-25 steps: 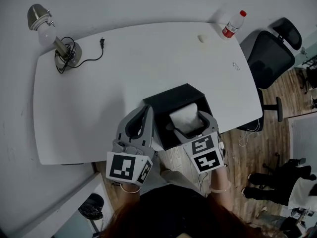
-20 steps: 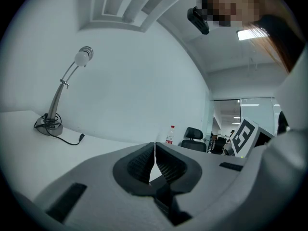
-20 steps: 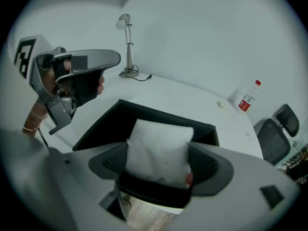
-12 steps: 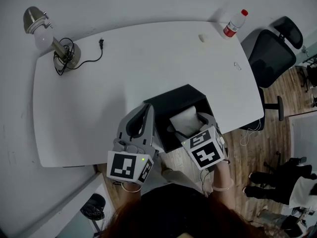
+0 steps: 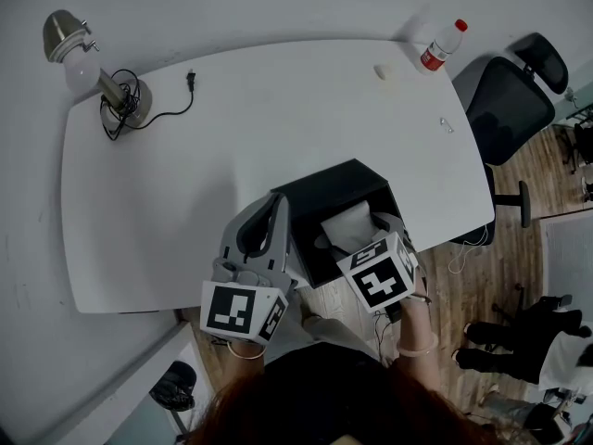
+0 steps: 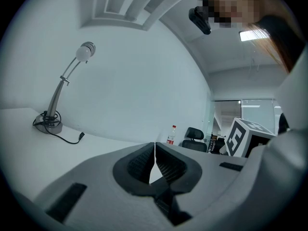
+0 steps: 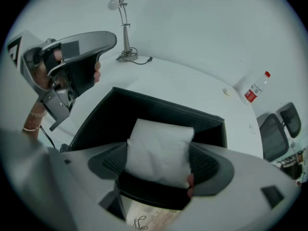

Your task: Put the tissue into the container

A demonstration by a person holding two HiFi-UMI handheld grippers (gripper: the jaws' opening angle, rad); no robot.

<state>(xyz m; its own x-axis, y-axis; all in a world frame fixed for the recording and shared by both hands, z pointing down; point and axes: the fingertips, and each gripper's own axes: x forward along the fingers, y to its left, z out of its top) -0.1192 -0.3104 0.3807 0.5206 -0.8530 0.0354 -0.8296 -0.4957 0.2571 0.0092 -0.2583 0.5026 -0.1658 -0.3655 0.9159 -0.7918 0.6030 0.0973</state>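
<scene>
A white tissue pack (image 7: 160, 150) is clamped between the jaws of my right gripper (image 7: 159, 160), held over the open black container (image 7: 144, 114). In the head view the tissue pack (image 5: 347, 224) hangs above the container (image 5: 324, 193) at the table's near edge, with the right gripper (image 5: 357, 235) behind it. My left gripper (image 5: 271, 219) stands just left of the container, jaws shut and empty. In the left gripper view the left gripper (image 6: 154, 159) shows its pads pressed together.
A desk lamp (image 5: 102, 77) with a black cable stands at the table's far left. A plastic bottle (image 5: 438, 44) with a red cap and a small white object (image 5: 381, 71) sit at the far right. A black office chair (image 5: 505, 100) is beside the table's right edge.
The right gripper has tilted and drawn slightly toward me, keeping the tissue pack over the container. The left gripper has stayed put.
</scene>
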